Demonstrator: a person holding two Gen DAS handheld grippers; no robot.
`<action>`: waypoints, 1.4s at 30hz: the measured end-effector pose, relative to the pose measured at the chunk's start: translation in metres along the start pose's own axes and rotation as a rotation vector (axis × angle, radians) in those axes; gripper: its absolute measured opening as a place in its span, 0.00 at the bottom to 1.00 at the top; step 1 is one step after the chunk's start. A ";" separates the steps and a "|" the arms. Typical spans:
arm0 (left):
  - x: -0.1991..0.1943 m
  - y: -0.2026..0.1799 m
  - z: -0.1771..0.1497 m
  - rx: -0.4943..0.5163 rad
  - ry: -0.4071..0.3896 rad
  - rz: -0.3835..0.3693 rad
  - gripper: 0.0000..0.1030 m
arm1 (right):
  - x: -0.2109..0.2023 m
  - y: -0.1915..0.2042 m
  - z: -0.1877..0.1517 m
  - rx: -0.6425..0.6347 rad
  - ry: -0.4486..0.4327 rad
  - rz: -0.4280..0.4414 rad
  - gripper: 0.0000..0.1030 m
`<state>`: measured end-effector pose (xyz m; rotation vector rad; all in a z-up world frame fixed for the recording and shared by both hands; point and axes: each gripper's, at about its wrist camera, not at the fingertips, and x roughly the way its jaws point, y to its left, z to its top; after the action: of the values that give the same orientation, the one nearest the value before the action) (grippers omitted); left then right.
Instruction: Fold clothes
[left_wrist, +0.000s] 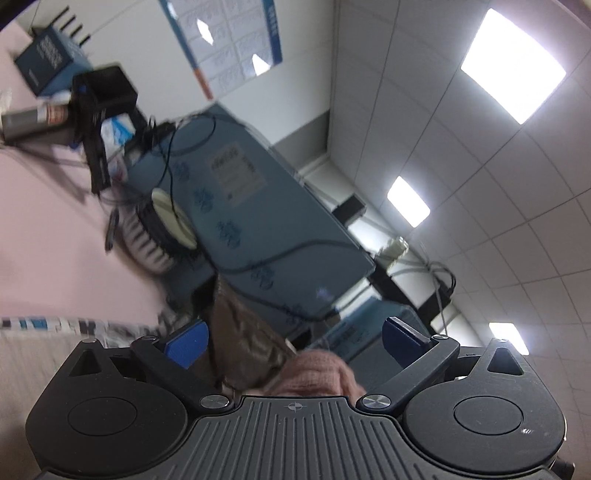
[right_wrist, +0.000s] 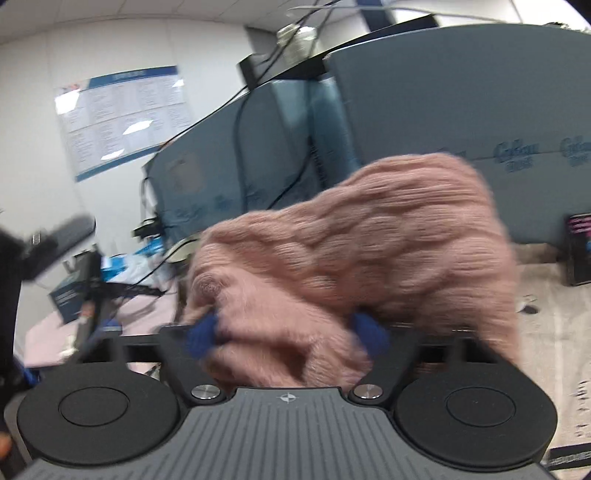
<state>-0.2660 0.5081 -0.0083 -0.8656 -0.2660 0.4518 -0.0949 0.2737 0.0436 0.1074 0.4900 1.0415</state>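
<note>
Left wrist view is rolled hard to one side, so the ceiling panels fill the right half and the pink tabletop (left_wrist: 48, 229) runs up the left; the left gripper (left_wrist: 295, 338) points roughly level toward a blue partition (left_wrist: 258, 221). Its jaws stand spread wide, the blue pads (left_wrist: 186, 341) well apart, and neither pad presses on anything. A bit of the pink knit sweater (left_wrist: 317, 373) bunches low between them, close to the gripper body, with a brownish cloth (left_wrist: 243, 339) just to its left. In the right wrist view the right gripper (right_wrist: 288, 334) tilts slightly downward, and the picture is smeared by motion. Its jaws are partly drawn in and pinch a thick fold of the sweater (right_wrist: 369, 251), both pads sunk into the fuzzy knit. The rest of the garment heaps up above and to the right of the jaws, in front of the partition (right_wrist: 461, 110), over a pale tabletop cover (right_wrist: 554, 332).
</note>
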 end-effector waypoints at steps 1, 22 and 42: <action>0.002 0.000 -0.003 -0.004 0.023 0.006 0.97 | 0.000 -0.003 0.002 0.006 -0.002 -0.005 0.33; 0.013 -0.076 -0.075 0.711 0.061 0.069 0.15 | -0.074 -0.071 0.029 0.290 -0.298 0.094 0.18; -0.008 -0.148 -0.143 0.799 0.284 -0.423 0.04 | -0.267 -0.215 0.013 0.361 -0.406 -0.130 0.17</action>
<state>-0.1747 0.3254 0.0178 -0.0719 0.0099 0.0140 -0.0260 -0.0601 0.0786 0.5881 0.3041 0.7686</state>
